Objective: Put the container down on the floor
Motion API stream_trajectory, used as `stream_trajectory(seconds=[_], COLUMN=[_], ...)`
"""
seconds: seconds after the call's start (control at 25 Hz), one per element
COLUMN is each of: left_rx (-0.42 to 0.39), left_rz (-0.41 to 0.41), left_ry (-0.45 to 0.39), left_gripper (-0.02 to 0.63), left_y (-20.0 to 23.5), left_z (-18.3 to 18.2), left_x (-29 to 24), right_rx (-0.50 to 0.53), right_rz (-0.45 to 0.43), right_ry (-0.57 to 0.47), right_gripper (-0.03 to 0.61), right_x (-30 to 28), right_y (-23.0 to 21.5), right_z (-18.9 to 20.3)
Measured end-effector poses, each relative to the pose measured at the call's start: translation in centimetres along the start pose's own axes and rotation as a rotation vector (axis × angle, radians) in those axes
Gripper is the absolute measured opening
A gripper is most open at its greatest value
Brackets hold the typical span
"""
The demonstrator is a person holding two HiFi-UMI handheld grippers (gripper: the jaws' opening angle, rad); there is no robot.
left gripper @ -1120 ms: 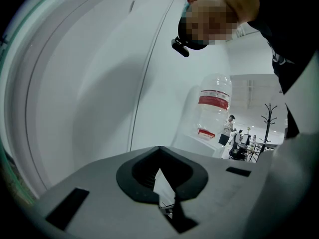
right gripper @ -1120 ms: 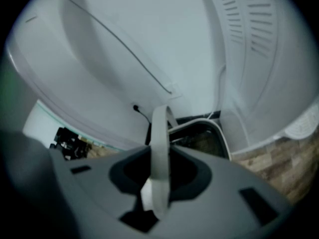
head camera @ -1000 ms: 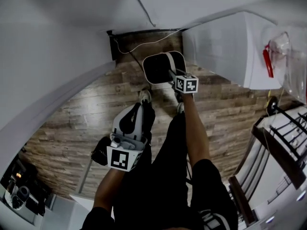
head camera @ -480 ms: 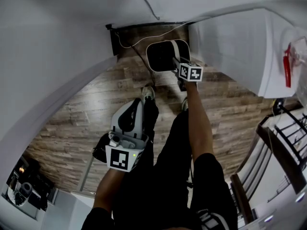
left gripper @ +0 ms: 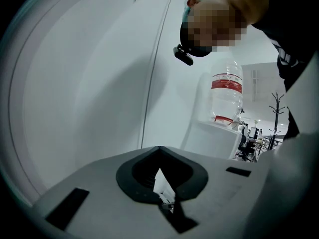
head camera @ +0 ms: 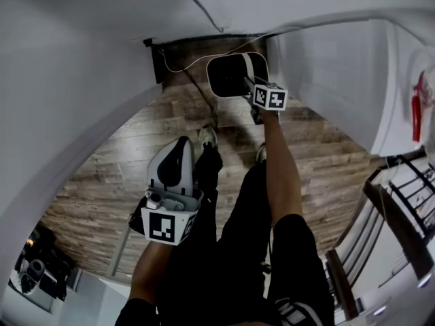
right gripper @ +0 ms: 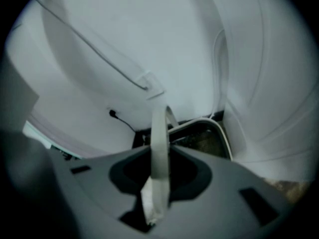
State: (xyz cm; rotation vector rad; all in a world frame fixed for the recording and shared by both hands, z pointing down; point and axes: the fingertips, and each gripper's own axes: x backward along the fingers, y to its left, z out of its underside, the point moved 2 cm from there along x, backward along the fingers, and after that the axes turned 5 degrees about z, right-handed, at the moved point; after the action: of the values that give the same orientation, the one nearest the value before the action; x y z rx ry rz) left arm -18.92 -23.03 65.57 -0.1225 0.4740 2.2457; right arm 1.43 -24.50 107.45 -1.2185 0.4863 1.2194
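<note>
In the head view a dark container with a white rim hangs above the wooden floor, in the corner by the wall. My right gripper is shut on its white strap handle, which runs up between the jaws in the right gripper view. Below the handle the container's rim and dark inside show. My left gripper is at the lower left beside the person's leg. Its jaws meet at the tip and hold nothing.
A white wall curves along the left, and a white cabinet stands right of the container. A thin cable runs down the corner. The person's shoes are on the floor. A black rack is at the right. A water bottle stands on a cabinet.
The right gripper and the container have gone lower and closer to the corner by the wall. The left gripper has also sunk a little, down and left in the picture.
</note>
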Motion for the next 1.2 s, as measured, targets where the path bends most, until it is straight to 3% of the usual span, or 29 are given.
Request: stream_trajectory(seconds=[0.56,1.08,1.2], left_rx=[-0.025,-0.020,-0.020], left_rz=[-0.037,-0.046,-0.054], left_ry=[-0.010,-0.008,-0.005], left_gripper=[0.026,0.026,0.026], left_y=[1.2,0.1,-0.3], left_z=[0.1,0.0,0.2], left_x=[-2.6,-3.0,-2.6], right_rx=[0.016,0.005,-0.025], right_rz=[0.067,0.115,0.121], right_ry=[0.009,-0.007,0.009], right_gripper=[0.107,0.110,0.139], right_x=[-1.3,-1.1,-1.2], right_y=[-4.3,-5.1,-5.1], right_z=[-1.9,-2.0,-2.0])
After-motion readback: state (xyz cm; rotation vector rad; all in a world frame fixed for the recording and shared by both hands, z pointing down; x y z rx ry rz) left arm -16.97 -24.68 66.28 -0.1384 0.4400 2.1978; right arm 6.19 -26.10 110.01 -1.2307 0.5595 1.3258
